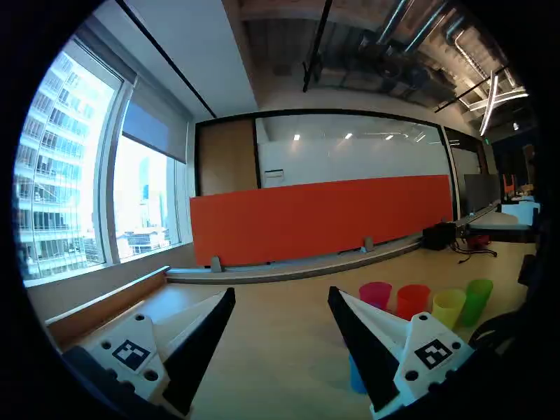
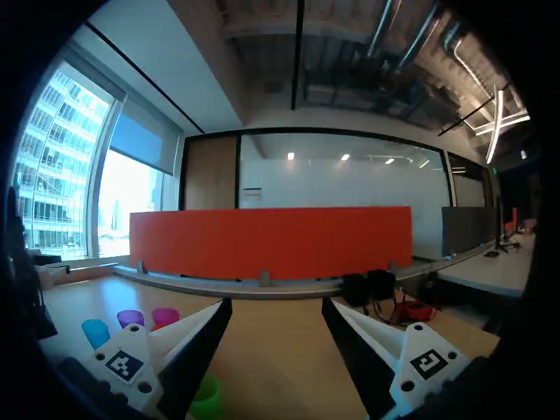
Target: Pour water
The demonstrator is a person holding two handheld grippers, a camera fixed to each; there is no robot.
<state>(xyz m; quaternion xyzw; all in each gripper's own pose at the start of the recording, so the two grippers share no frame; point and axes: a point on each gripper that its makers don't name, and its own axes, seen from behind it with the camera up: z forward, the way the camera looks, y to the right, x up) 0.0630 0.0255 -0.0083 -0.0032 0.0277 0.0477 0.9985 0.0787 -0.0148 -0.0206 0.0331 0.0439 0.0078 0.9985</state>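
Note:
In the left gripper view my left gripper point(image 1: 280, 290) stands open over the wooden table point(image 1: 280, 350), nothing between its fingers. A row of plastic cups stands just right of it: pink point(image 1: 376, 294), red point(image 1: 412, 299), yellow point(image 1: 449, 306) and green point(image 1: 478, 299). A blue cup point(image 1: 357, 374) is half hidden behind the right finger. In the right gripper view my right gripper point(image 2: 276, 302) is open and holds nothing. To its left stand a blue cup point(image 2: 96, 332), a purple cup point(image 2: 130, 318) and a pink cup point(image 2: 165, 317); a green cup point(image 2: 206, 399) peeks out under the left finger.
A long orange partition point(image 1: 322, 220) runs along the table's far edge. Tall windows point(image 1: 63, 175) are on the left. Black bags and red cables point(image 2: 381, 290) lie at the far right of the table, with a white desk point(image 2: 490, 269) beyond.

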